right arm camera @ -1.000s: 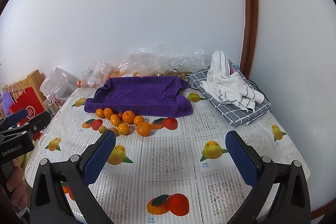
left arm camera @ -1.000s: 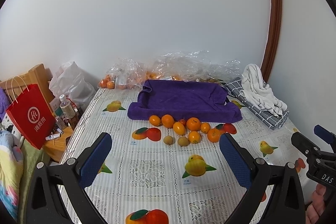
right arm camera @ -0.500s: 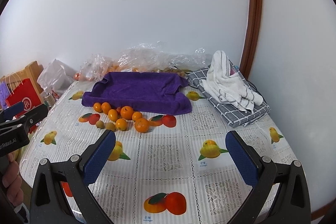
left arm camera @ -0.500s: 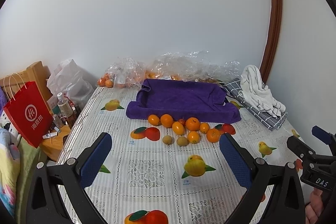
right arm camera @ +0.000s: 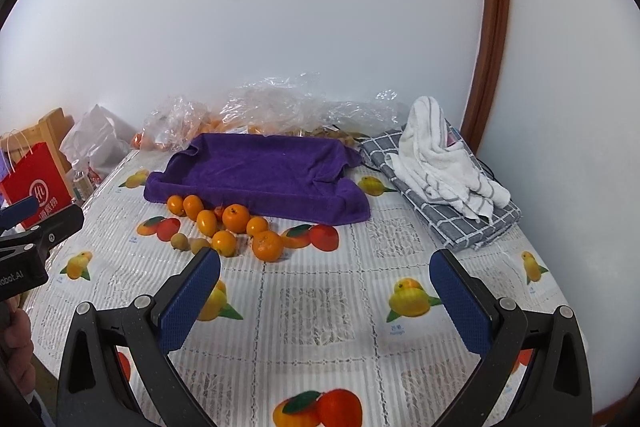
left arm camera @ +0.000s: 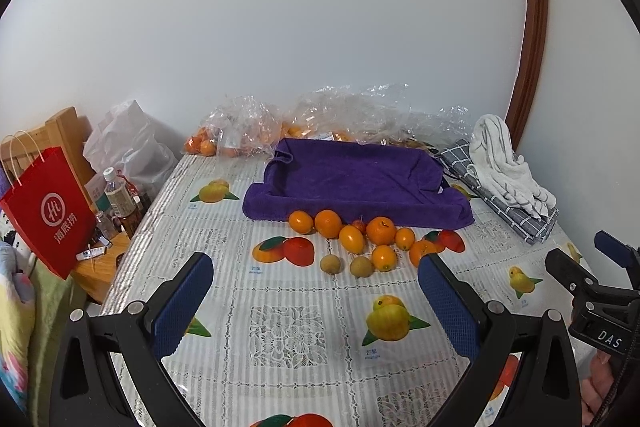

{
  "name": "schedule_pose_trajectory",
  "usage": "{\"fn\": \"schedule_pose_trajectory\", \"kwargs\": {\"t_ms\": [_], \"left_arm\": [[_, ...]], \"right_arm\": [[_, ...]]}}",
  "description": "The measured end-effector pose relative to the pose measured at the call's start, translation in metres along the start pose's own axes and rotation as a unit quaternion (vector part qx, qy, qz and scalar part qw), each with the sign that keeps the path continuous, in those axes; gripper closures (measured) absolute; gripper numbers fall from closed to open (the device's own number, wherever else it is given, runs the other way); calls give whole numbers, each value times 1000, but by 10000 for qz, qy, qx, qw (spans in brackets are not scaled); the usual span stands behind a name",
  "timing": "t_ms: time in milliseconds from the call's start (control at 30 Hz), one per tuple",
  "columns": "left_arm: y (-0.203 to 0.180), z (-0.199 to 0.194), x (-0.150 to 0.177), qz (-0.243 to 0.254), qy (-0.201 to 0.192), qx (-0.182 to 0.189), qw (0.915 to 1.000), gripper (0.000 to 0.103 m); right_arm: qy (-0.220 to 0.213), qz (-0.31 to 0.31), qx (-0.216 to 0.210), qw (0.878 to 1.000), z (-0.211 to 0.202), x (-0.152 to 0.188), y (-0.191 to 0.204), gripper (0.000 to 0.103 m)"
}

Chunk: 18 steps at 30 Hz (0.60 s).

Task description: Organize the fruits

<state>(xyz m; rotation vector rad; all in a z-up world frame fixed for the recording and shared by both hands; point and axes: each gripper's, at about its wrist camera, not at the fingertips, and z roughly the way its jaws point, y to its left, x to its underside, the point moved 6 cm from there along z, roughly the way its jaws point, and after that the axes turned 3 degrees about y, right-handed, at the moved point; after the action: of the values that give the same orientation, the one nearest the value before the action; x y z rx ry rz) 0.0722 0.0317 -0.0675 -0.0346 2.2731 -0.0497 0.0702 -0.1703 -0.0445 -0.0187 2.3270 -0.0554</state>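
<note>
Several oranges (left arm camera: 381, 230) (right arm camera: 236, 217) and two small brownish fruits (left arm camera: 331, 263) (right arm camera: 179, 241) lie in a cluster on the fruit-print tablecloth (left arm camera: 288, 327) (right arm camera: 320, 311). Just behind them lies a purple towel (left arm camera: 356, 179) (right arm camera: 260, 171) shaped like a shallow tray. My left gripper (left arm camera: 316, 303) hangs open above the cloth, well short of the fruit, with nothing between its fingers. My right gripper (right arm camera: 326, 299) is open too, to the right of the cluster and nearer the table's front. Each gripper shows at the edge of the other's view.
Clear plastic bags (left arm camera: 348, 115) (right arm camera: 276, 107) holding more oranges line the wall behind the towel. A white striped towel (left arm camera: 508, 163) (right arm camera: 444, 159) lies on a grey checked cloth (right arm camera: 448, 211) at the right. A red paper bag (left arm camera: 44, 211) and bottles (left arm camera: 120, 199) stand off the table's left edge.
Both grippers have drifted slightly closer to the fruit and towel, so the scene sits a little lower and larger in view. Both stayed open. The fruit has not moved.
</note>
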Motion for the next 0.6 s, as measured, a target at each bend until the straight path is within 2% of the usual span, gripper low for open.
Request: {"fn": "schedule_pose_trajectory", "kwargs": {"t_ms": [233, 300, 400, 600], "left_arm": [[6, 21, 6, -31, 149, 205, 9997, 0], [8, 26, 6, 16, 143, 154, 9998, 0], [13, 33, 6, 173, 59, -51, 9998, 0], [25, 56, 7, 190, 368, 14, 9991, 0]], "right_arm": [[-39, 187, -342, 9992, 27, 5, 0, 0], [-4, 258, -447, 9987, 35, 7, -1, 0], [150, 233, -422, 9987, 50, 10, 0, 0], [352, -10, -235, 9991, 79, 15, 8, 0]]}}
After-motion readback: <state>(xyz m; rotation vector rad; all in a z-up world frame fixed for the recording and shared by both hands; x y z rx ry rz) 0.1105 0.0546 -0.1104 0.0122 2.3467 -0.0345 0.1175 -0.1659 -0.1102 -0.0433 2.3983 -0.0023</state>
